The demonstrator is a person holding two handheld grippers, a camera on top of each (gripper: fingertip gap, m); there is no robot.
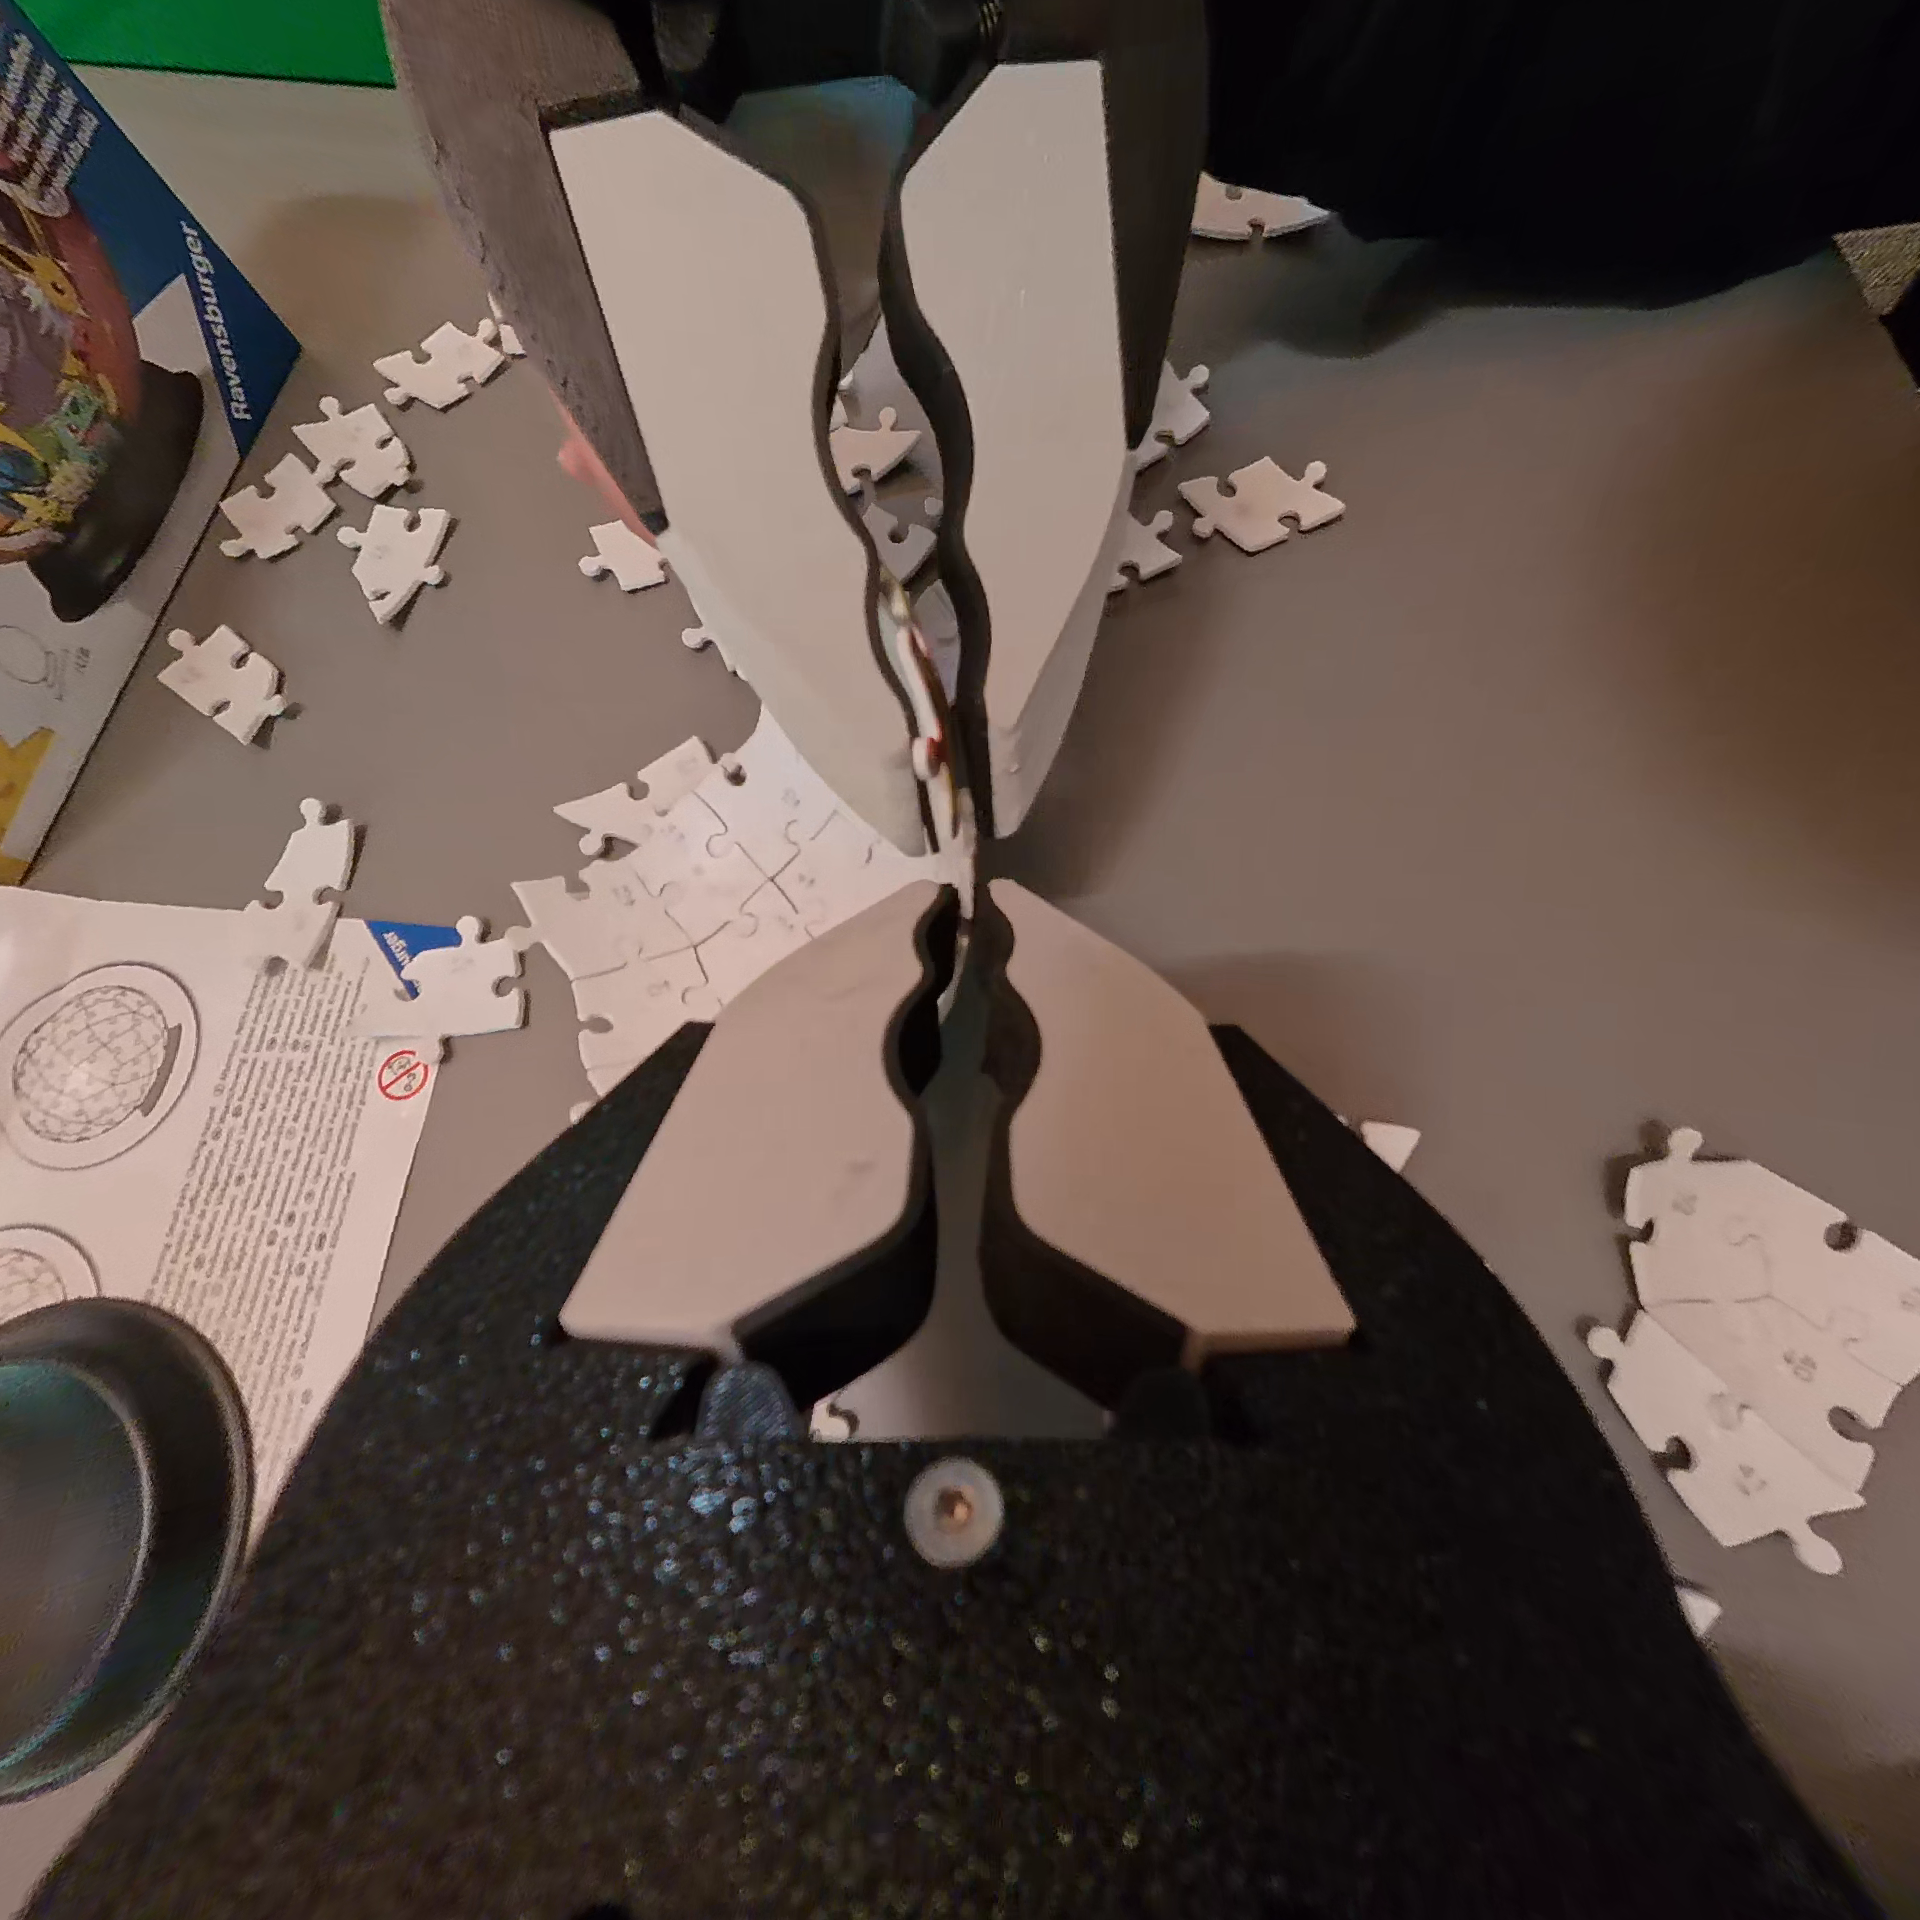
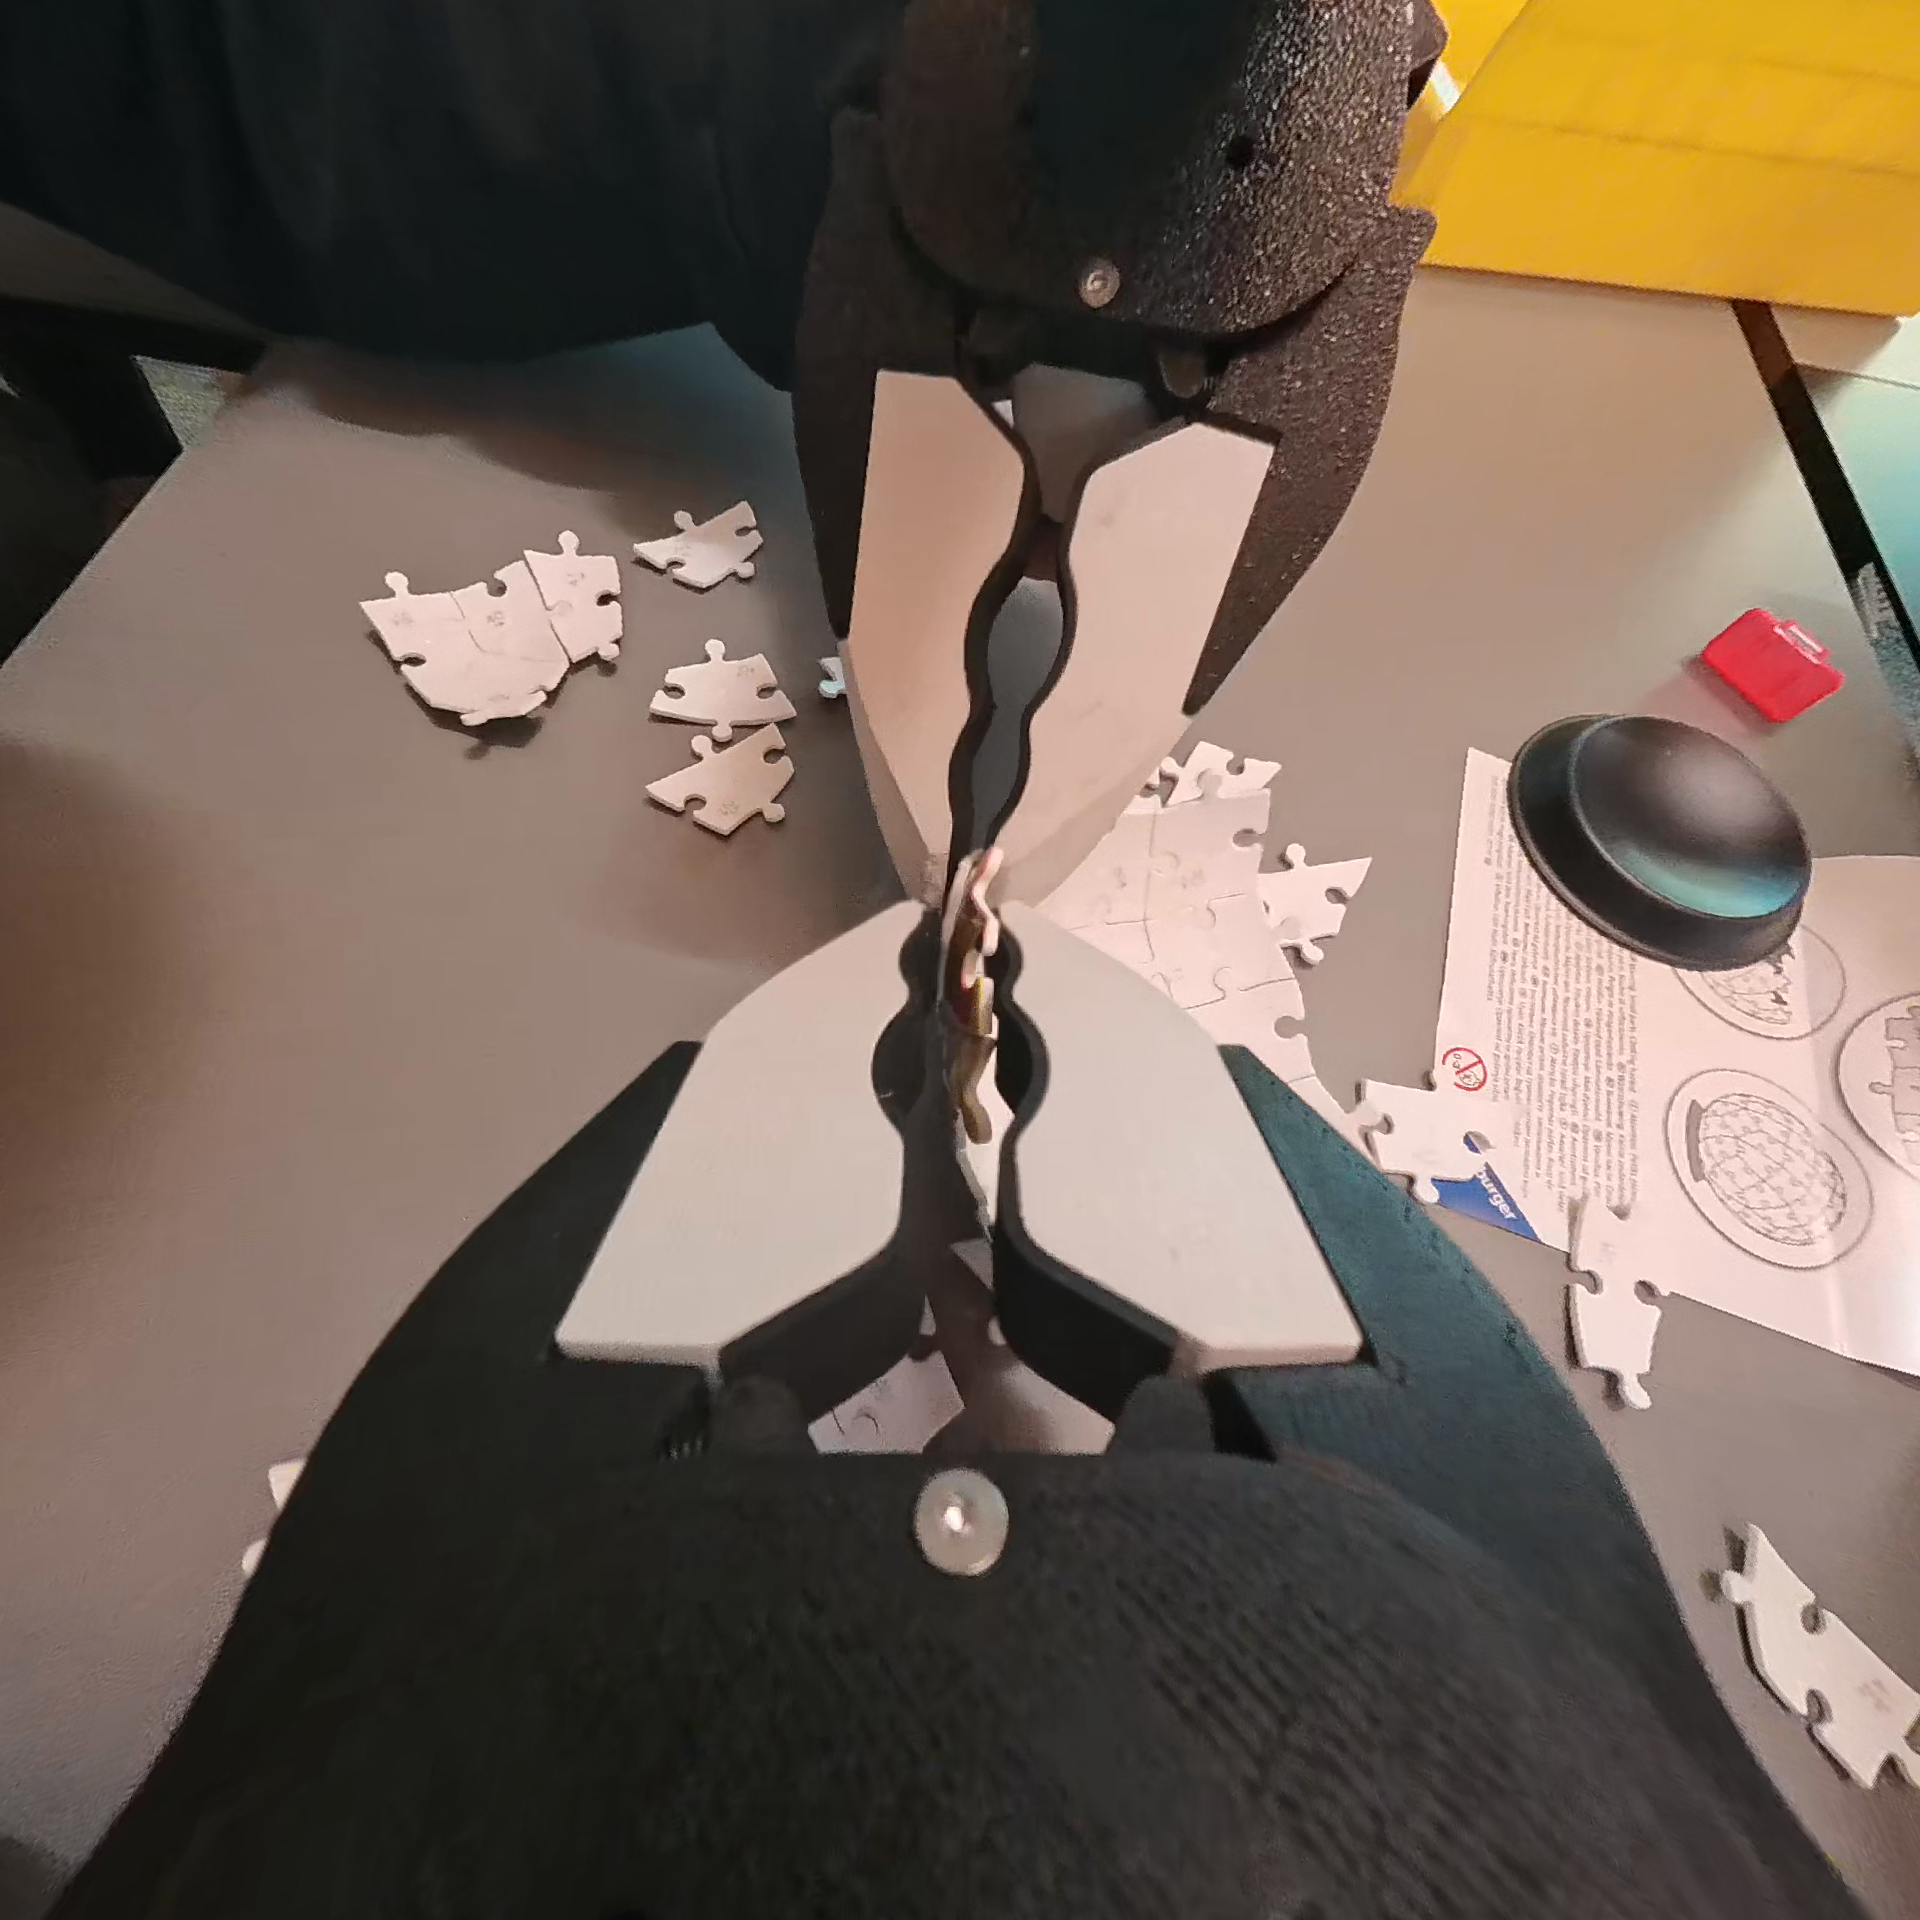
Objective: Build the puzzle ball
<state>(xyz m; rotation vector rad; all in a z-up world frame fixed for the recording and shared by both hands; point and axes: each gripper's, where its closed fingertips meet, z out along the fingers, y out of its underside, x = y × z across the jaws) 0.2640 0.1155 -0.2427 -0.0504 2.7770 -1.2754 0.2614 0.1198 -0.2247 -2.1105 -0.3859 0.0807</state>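
My two grippers meet tip to tip above a grey table point(image 1: 1455, 831). A coloured puzzle piece point(image 1: 928, 727) stands on edge between them. In the left wrist view, my left gripper point(image 1: 971, 909) is shut on the piece's near end, and my right gripper point(image 1: 961, 831) comes in from above with most of the piece between its fingers. In the right wrist view, my right gripper point(image 2: 966, 930) is shut on the piece point(image 2: 977, 977), and the left gripper point(image 2: 971, 862) pinches its far tip. A joined patch of white pieces point(image 1: 686, 883) lies under the tips.
A puzzle box point(image 1: 94, 343), an instruction sheet point(image 1: 260, 1091) and a black round stand point(image 2: 1662, 842) lie to one side. Several loose white pieces point(image 1: 353, 457) and a joined group point(image 1: 1766, 1351) are scattered about. There is also a small red object point(image 2: 1771, 665) and a yellow box point(image 2: 1683, 135). The grippers are tip to tip, or close to it.
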